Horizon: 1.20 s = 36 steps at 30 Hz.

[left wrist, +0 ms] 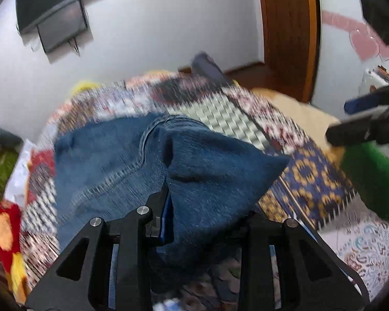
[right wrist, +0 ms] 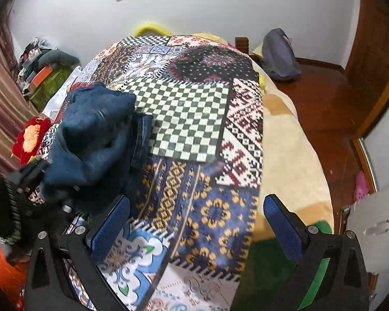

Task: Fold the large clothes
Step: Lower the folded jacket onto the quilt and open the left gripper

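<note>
A pair of blue denim jeans (left wrist: 111,163) lies bunched on the patchwork blanket (left wrist: 316,171) of a bed. My left gripper (left wrist: 205,207) is shut on a fold of the denim, which drapes over its right finger and hides it. The left wrist view is motion-blurred. In the right wrist view the jeans (right wrist: 96,134) sit heaped at the left side of the blanket (right wrist: 189,119), with the left gripper (right wrist: 36,173) at their near edge. My right gripper (right wrist: 197,207) hovers open above the blanket, nothing between its blue pads (right wrist: 285,228), well apart from the jeans.
A red and yellow plush toy (right wrist: 31,137) lies at the bed's left edge beside stacked clutter (right wrist: 44,75). A grey backpack (right wrist: 280,57) rests on the wooden floor (right wrist: 324,108) at the far right. A cream and green blanket (right wrist: 285,155) covers the bed's right side.
</note>
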Motion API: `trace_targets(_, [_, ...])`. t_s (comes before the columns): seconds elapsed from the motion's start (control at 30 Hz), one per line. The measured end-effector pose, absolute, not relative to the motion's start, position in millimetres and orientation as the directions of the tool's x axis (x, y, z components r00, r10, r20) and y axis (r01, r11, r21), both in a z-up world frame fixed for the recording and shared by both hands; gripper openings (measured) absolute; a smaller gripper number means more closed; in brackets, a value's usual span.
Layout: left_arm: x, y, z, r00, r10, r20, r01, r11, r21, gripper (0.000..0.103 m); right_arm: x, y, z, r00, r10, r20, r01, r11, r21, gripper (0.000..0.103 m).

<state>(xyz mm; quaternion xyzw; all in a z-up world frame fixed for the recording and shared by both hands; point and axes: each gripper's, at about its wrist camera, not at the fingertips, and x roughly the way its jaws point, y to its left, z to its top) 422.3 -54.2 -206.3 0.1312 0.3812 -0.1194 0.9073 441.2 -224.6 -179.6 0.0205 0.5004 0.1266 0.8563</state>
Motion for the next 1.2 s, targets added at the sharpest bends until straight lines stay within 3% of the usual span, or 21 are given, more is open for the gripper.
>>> trace_targets(0.17, [406, -58, -218, 0.616, -0.134, -0.776, 0.357, 0.926, 0.124, 0.038, 433, -222, -178, 0.466, 0.262, -0.845, -0.217, 0.960, 0.177, 0.103])
trace_targets(0.27, [394, -56, -209, 0.598, -0.141, -0.789, 0.374, 0.920, 0.119, 0.058, 431, -212, -174, 0.463, 0.287, -0.838, -0.236, 0.952, 0.196, 0.103])
trace_targets(0.33, [383, -47, -194, 0.603, -0.154, -0.783, 0.373, 0.922, 0.106, 0.079, 431, -204, -171, 0.460, 0.312, -0.831, -0.251, 0.944, 0.216, 0.103])
trace_targets(0.47, [371, -16, -161, 0.685, -0.116, -0.719, 0.302, 0.944, 0.135, 0.097, 432, -176, -164, 0.450, 0.364, -0.816, -0.307, 0.921, 0.241, 0.103])
trace_targets(0.7, [375, 58, -138, 0.732, -0.032, -0.680, 0.128, 0.988, 0.091, 0.100, 441, -115, -172, 0.401, 0.420, -0.814, -0.404, 0.878, 0.255, 0.103])
trace_targets(0.87, [394, 96, -175, 0.640, -0.034, -0.768, 0.080, 0.997, 0.022, 0.100, 456, -83, -200, 0.343, 0.416, -0.842, -0.435, 0.865, 0.250, 0.103])
trace_targets(1.0, [399, 104, -215, 0.547, -0.056, -0.835, 0.091, 0.996, -0.007, 0.101, 478, -81, -233, 0.316, 0.308, -0.897, -0.412, 0.896, 0.163, 0.103])
trace_targets(1.2, [390, 115, -238, 0.525, -0.151, -0.838, 0.078, 0.988, -0.130, 0.103, 490, -124, -266, 0.186, 0.420, -0.888, -0.354, 0.872, 0.339, 0.103])
